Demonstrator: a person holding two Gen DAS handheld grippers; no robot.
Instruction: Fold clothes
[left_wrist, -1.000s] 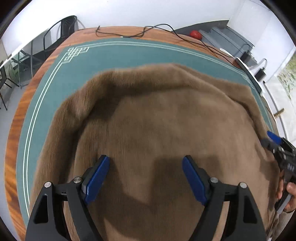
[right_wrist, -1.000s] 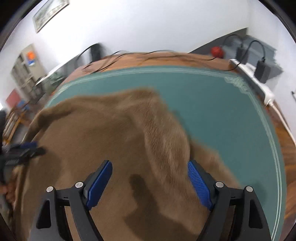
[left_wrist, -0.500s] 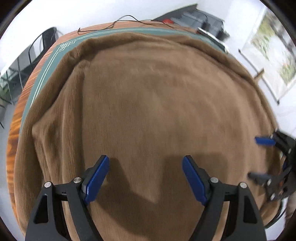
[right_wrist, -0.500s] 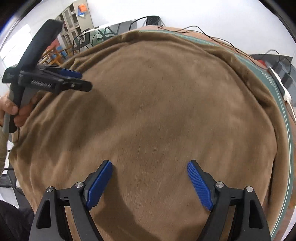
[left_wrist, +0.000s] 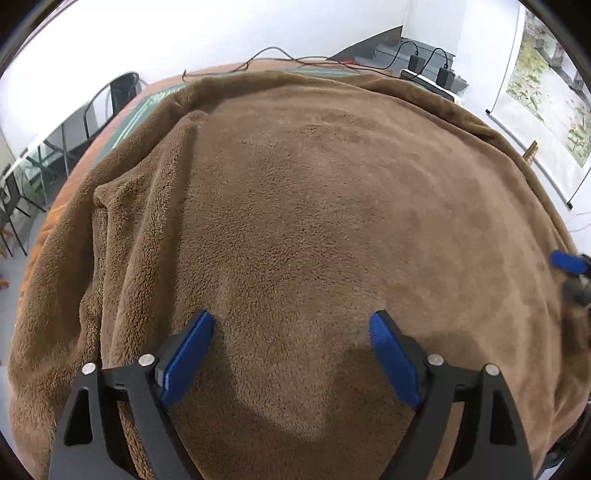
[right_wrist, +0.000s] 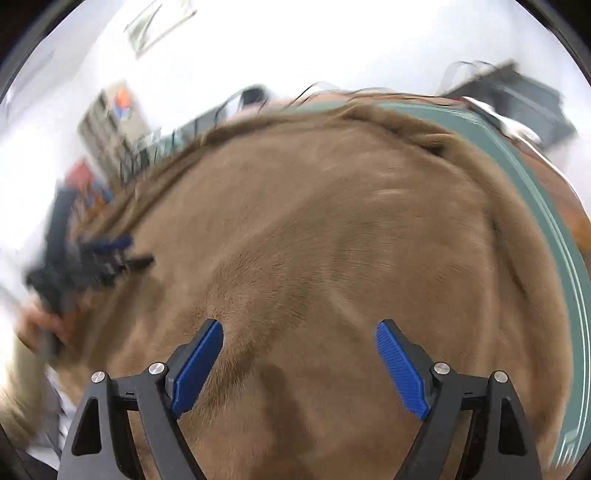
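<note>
Garment: brown fleece piece (left_wrist: 314, 206) lay spread over the worktop, filling most of both wrist views; which kind of garment it was could not be told.
Fold: a doubled edge ran along the far left side of the fleece in the left wrist view, with a ridge of wrinkles beside it.
Worktop: wooden top with a green mat (right_wrist: 546, 206), bare only in a strip along the right and far edges.
Left gripper (left_wrist: 291, 325): fingers spread wide above the fleece, having just been opening, nothing between the blue pads.
Right gripper (right_wrist: 299, 332): fingers likewise spread wide over the fleece, pinching nothing.
Hand (right_wrist: 35, 325): blurred at the left edge of the right wrist view, gripping the left tool's handle.
Cables (left_wrist: 295, 59): black leads lay along the far edge of the worktop.
</note>
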